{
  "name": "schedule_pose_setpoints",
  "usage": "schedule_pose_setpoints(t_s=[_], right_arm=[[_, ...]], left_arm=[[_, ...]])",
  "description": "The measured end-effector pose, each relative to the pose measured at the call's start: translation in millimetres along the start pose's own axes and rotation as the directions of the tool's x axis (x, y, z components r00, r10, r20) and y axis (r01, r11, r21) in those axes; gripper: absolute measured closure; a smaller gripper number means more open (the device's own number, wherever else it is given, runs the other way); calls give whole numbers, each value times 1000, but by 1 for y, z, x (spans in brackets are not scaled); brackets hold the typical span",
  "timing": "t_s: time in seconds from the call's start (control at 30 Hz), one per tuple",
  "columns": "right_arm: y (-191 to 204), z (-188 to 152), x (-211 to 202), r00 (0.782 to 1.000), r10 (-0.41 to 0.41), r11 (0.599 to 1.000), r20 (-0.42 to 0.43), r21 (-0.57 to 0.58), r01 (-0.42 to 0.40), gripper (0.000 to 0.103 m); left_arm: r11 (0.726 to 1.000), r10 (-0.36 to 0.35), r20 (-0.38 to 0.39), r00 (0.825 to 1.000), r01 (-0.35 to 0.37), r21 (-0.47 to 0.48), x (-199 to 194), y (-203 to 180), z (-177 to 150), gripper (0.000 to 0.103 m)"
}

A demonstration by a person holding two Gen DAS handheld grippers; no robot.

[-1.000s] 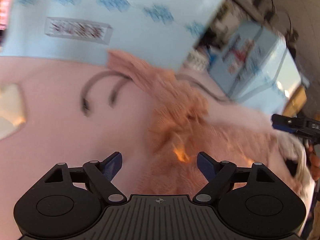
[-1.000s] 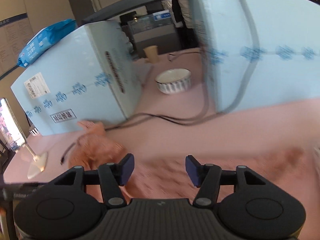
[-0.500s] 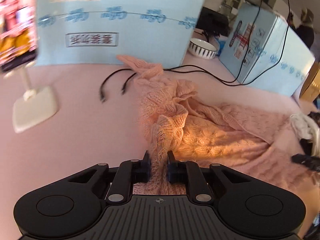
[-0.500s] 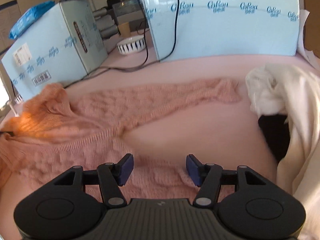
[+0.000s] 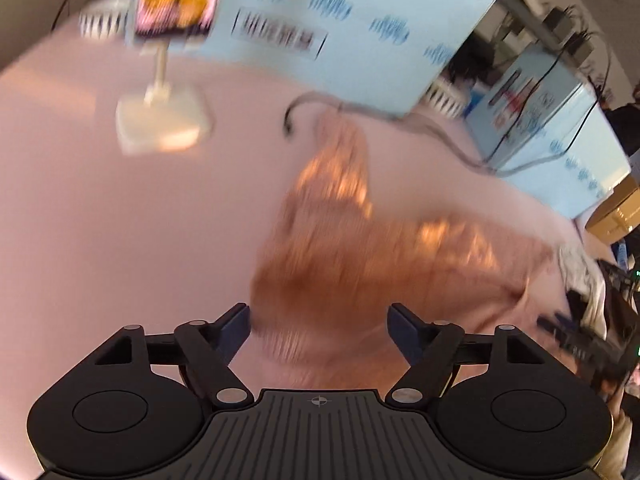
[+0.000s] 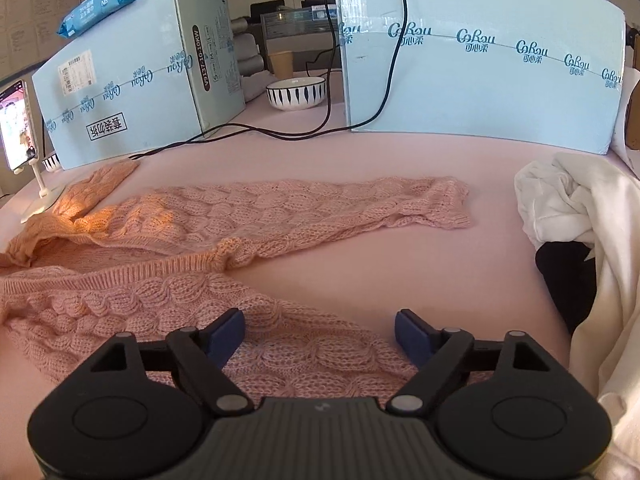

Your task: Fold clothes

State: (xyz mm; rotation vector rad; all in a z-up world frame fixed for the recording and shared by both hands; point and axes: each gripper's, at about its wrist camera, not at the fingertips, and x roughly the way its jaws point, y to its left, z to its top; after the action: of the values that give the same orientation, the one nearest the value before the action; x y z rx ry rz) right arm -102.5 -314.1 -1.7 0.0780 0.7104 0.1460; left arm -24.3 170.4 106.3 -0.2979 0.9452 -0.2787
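Meanwhile both claws, left [image 5: 319, 322] and right [image 6: 319, 326], are opening over the pink sweater [image 6: 224, 232].

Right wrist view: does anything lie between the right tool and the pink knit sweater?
Nothing visible does. The right tool, jaws opening, hangs directly over the pink knit sweater; the white garment pile lies off to the side.

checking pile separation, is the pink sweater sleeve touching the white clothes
Apart. The right wrist view shows bare pink table between the sleeve cuff and the white clothes.
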Motion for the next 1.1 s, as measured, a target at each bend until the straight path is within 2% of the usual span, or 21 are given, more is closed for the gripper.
schedule_pose_setpoints(t_s=[0.07, 0.13, 0.27, 0.3, 0.37, 0.43, 0.5, 0.53, 0.57, 0.7, 0.8, 0.9, 0.97, 1.0, 1.03, 1.1], right_arm=[[0, -5, -1, 1000, 6, 1000, 26, -10, -6, 13], [-1, -8, -2, 999, 19, 1000, 43, -8, -19, 11], [-12, -10, -5, 995, 71, 996, 71, 44, -74, 9], [-17, -10, -6, 992, 92, 993, 81, 67, -98, 9], [-22, -11, -7, 988, 120, 987, 96, 97, -129, 7], [-27, -12, -7, 984, 144, 980, 109, 122, -157, 6], [-30, -12, -8, 980, 159, 974, 119, 143, -175, 6], [-33, -13, -8, 977, 170, 969, 127, 160, -190, 6], [-36, -13, -8, 974, 181, 963, 135, 177, -204, 6], [-45, -15, -9, 963, 214, 940, 165, 234, -249, 6], [-45, -15, -10, 961, 216, 937, 170, 241, -253, 6], [-45, -15, -10, 961, 216, 936, 170, 242, -254, 6], [-45, -16, -10, 961, 217, 936, 171, 243, -255, 6], [-45, -16, -10, 961, 217, 936, 172, 244, -255, 6], [-45, -15, -10, 961, 217, 935, 173, 245, -256, 6], [-45, -16, -10, 961, 218, 935, 173, 245, -256, 6]], left_arm=[[1000, 0, 37, 999, -1, 25, 17, -9, 33, 16], [999, 31, 46, 998, -33, 31, 42, -15, 62, 15], [995, 98, -76, 992, -95, 41, 129, -10, 104, 15], [996, 91, -102, 991, -89, 26, 145, -8, 106, 15], [999, 30, -123, 992, -27, 27, 170, -7, 105, 12], [996, 15, -78, 997, -8, 88, 178, -16, 106, 16], [995, 31, -71, 997, -24, 98, 184, -23, 109, 57], [995, 42, -75, 996, -35, 94, 188, -27, 111, 90], [995, 48, -72, 996, -41, 90, 191, -29, 113, 93], [988, 64, 4, 998, -64, 139, 196, -45, 123, 95], [982, 21, 121, 992, -43, 182, 189, -62, 139, 95], [974, -10, 230, 973, -43, 224, 188, -78, 159, 95], [963, 56, 296, 954, -130, 237, 200, -87, 170, 94], [958, 90, 306, 948, -167, 235, 208, -88, 173, 92], [956, 111, 294, 949, -183, 231, 218, -87, 176, 89], [964, 122, 219, 968, -169, 207, 240, -83, 178, 75]])
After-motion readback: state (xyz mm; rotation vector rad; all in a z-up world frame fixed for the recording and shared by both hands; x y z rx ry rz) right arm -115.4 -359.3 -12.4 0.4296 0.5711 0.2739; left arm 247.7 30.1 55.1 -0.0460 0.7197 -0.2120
